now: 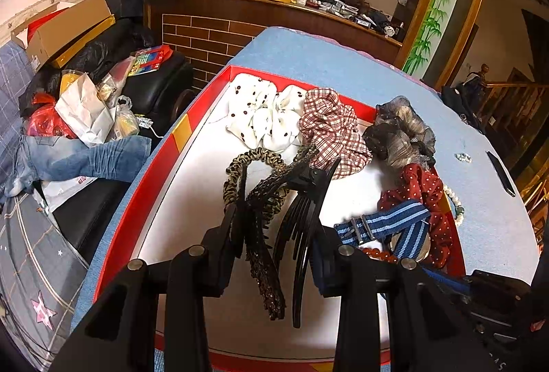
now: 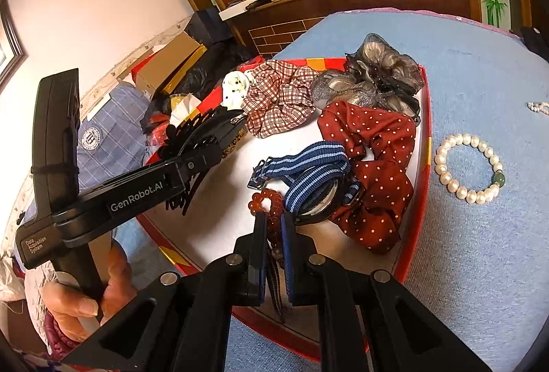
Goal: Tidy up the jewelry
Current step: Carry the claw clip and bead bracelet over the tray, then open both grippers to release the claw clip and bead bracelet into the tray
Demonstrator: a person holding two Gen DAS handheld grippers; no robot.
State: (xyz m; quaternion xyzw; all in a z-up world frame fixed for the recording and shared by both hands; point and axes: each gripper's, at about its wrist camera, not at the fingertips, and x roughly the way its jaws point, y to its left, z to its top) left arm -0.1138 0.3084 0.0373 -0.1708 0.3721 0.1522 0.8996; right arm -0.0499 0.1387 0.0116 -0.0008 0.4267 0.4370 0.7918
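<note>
A red-rimmed white tray [image 1: 161, 187] [image 2: 417, 211] on a blue cloth holds scrunchies, hair clips and a blue striped watch [image 1: 387, 223] [image 2: 308, 166]. My left gripper [image 1: 278, 231] stands over the tray, its fingers around a black comb clip [image 1: 302, 217] and a glittery dark clip [image 1: 264, 255]; it seems shut on them. My right gripper [image 2: 273, 231] is shut on an amber bead bracelet [image 2: 269, 204] with a dark tassel, beside the watch. A pearl bracelet [image 2: 468, 166] [image 1: 454, 200] lies on the cloth right of the tray.
In the tray: white dotted scrunchie [image 1: 264, 118], plaid scrunchie [image 2: 281, 101], grey organza scrunchie [image 2: 374, 77], red dotted scrunchie [image 2: 374, 166], leopard hair band [image 1: 240, 173]. A black phone [image 1: 501, 173] and small beads [image 1: 463, 157] lie on the cloth. Cluttered sofa at left, wooden counter behind.
</note>
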